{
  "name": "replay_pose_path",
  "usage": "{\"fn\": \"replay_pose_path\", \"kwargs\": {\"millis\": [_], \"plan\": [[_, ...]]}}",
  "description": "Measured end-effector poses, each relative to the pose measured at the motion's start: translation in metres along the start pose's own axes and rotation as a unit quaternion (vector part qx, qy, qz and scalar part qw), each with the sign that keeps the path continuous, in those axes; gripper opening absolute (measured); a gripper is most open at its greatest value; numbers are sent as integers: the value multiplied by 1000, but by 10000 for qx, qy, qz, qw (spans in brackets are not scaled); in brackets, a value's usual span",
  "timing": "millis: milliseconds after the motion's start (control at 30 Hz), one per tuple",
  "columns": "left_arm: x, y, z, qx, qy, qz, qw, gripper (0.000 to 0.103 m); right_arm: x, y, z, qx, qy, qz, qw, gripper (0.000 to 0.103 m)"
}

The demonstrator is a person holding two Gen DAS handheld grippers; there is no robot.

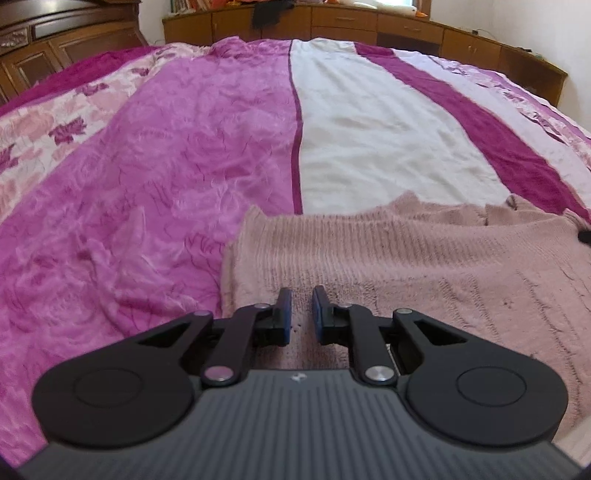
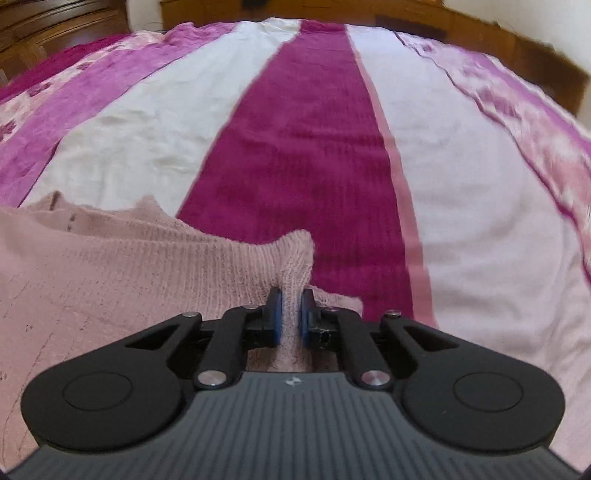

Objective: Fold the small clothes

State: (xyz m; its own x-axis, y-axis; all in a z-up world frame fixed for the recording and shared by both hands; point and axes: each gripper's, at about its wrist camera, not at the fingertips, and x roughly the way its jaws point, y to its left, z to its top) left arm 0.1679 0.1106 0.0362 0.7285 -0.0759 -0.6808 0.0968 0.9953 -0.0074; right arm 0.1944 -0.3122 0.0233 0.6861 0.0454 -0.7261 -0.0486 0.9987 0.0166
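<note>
While the pale pink knitted sweater [image 1: 424, 266] lies spread on the near part of the bed, the right gripper [image 2: 290, 314] has its blue-padded fingers [image 2: 277, 314] clenched on a bunched fold of that knit at the garment's right edge. The pinched cloth rises in a small peak just beyond the fingers, and the rest of the sweater [image 2: 110, 266] slopes away to the left of it. The left gripper [image 1: 302, 312] hovers over the sweater's left part, near its left edge, with its fingers [image 1: 286, 314] released: a narrow gap stands between the pads, and only the knit below shows through it.

The sweater is a soft, fuzzy rib knit with fine vertical ridges; its far edge is uneven, with a layer folded over so that a second edge shows behind the first. A few thin dark threads or lines run down its near right part in the left wrist view.

The bedspread [image 1: 177, 155] beneath it runs in lengthwise stripes of shiny pink, white and deep magenta, with floral bands at both sides. Wooden cabinets [image 1: 369, 26] line the far wall.
</note>
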Motion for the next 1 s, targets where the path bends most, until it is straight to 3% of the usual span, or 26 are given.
{"fn": "replay_pose_path", "kwargs": {"millis": [200, 333, 467, 567, 667, 767, 833, 1000], "plan": [[-10, 3, 1, -74, 15, -40, 10000, 16, -54, -27, -14, 832, -418, 144, 9956, 11], [-27, 3, -4, -71, 18, -96, 9999, 16, -104, -31, -36, 912, -667, 532, 9922, 15], [-44, 2, -14, -107, 115, -93, 9998, 16, -136, -21, -66, 875, -700, 923, 9894, 26], [-56, 1, -24, -114, 170, -124, 9997, 18, -141, -9, -86, 864, -641, 1005, 9891, 31], [-61, 2, -31, -51, 181, -125, 9997, 26, -129, -1, -103, 807, -507, 738, 9927, 32], [-60, 5, -37, -98, 228, -99, 9996, 26, -118, 1, -117, 809, -594, 455, 9939, 33], [-64, 6, -39, -176, 219, -109, 9995, 26, -118, -2, -119, 988, -627, 481, 9920, 35], [-86, 3, -39, -285, 220, -125, 9993, 27, -131, -17, -117, 1524, -745, 492, 9843, 63]]}}
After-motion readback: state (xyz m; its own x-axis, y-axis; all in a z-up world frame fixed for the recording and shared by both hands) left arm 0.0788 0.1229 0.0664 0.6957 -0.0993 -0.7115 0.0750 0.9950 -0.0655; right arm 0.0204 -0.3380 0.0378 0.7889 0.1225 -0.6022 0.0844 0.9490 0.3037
